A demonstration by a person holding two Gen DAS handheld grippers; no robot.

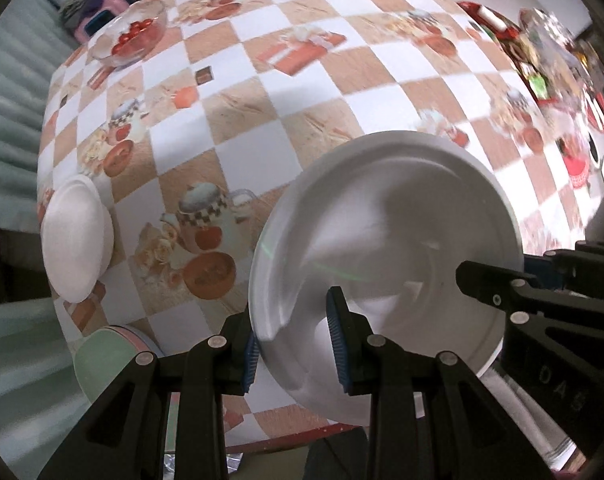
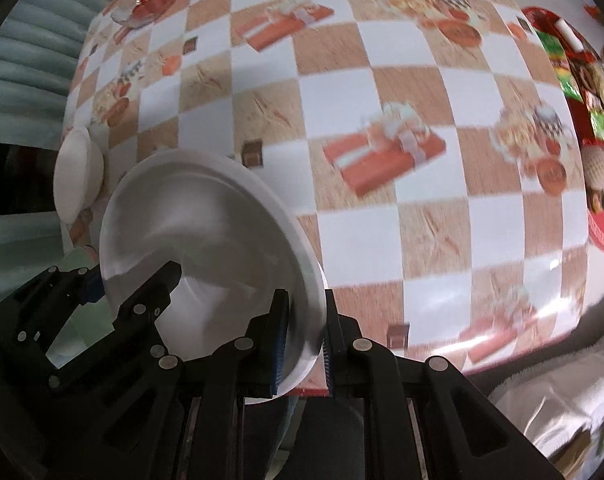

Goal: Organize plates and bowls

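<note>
Over the desk (image 2: 381, 80), which is wearing a glossy checked oilcloth of tan and white squares printed with teapots and gift boxes, a wide white shallow plate (image 1: 385, 232) is hanging in the air, tilted, carried between both tools. It is looking rigid and smooth, probably ceramic or hard melamine, so I am judging it moderately heavy, slick on its glaze and liable to chip if it is knocked against another dish. The rim is the sensible place to take it, and two opposite rim points are giving it balance.

The left gripper (image 1: 294, 356) is pinching the plate's near rim, one blue ribbed pad under the lip and one inside the well. The right gripper (image 2: 303, 346) is pressed nearly together on the opposite rim edge, the thin lip sandwiched between its pads.

Around it, the cloth under the plate is lying mostly bare. A white round bowl (image 1: 78, 240) is sitting near the desk's left edge, well apart from the plate. A pale green round dish (image 1: 102, 364) with a pink edge is peeking out at the near-left corner, just beside the left gripper, and is the closest thing to bump. A clear glass bowl holding red contents (image 1: 132, 38) is standing at the far left corner. Red trays of wrapped sweets (image 2: 581, 92) are crowding the right side.
</note>
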